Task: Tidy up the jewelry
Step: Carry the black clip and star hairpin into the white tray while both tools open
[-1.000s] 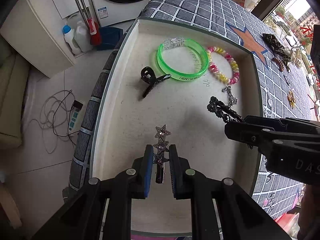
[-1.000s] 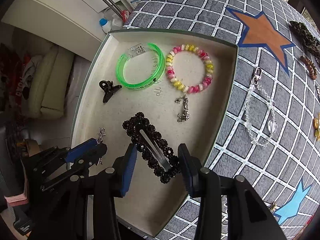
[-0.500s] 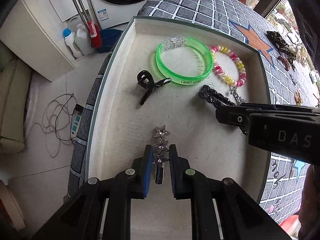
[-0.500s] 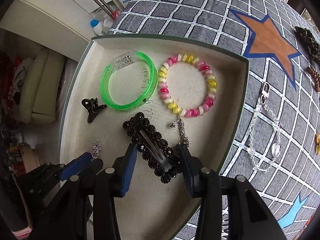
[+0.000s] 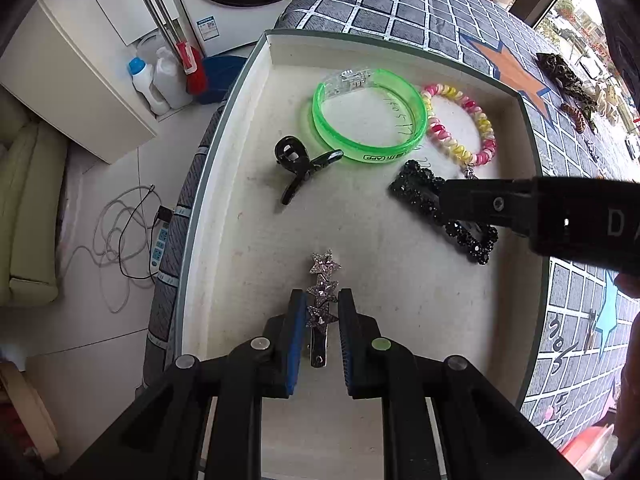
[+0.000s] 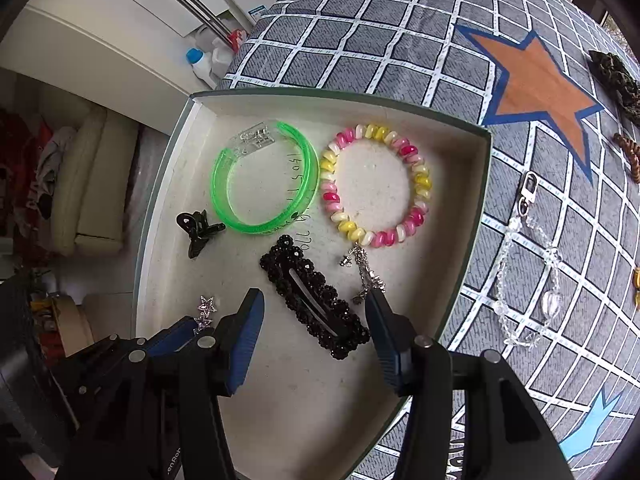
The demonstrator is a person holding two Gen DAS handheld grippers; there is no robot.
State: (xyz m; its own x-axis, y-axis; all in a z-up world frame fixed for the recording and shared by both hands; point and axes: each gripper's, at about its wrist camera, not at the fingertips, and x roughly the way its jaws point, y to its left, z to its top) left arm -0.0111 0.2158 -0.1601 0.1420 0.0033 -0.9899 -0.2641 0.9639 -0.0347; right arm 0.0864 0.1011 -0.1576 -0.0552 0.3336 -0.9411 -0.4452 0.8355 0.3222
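A cream tray (image 5: 260, 248) with a green rim holds the jewelry. My left gripper (image 5: 322, 296) points down into it, shut on a silver star hair clip (image 5: 324, 280). My right gripper (image 6: 313, 300) hovers over a black beaded snap clip (image 6: 312, 292) that lies on the tray floor (image 6: 304, 400). Its jaws are opening and the pads stand clear of the clip on both sides. In the left wrist view the right gripper (image 5: 452, 196) covers part of that black clip (image 5: 416, 184). The left gripper (image 6: 172, 336) and star clip (image 6: 206, 310) show at the lower left of the right wrist view.
Also in the tray are a green bangle (image 6: 264, 180), a pink-yellow spiral bracelet (image 6: 332, 196), a black claw clip (image 6: 198, 232) and a silver charm (image 6: 366, 272). A clear bead chain (image 6: 524, 280) and dark hair pieces (image 6: 616, 76) lie on the checked tablecloth (image 6: 380, 52).
The right gripper carried the black beaded clip deeper into the tray toward the bracelets, and its jaws have spread off it. The left gripper has kept still with the star clip.
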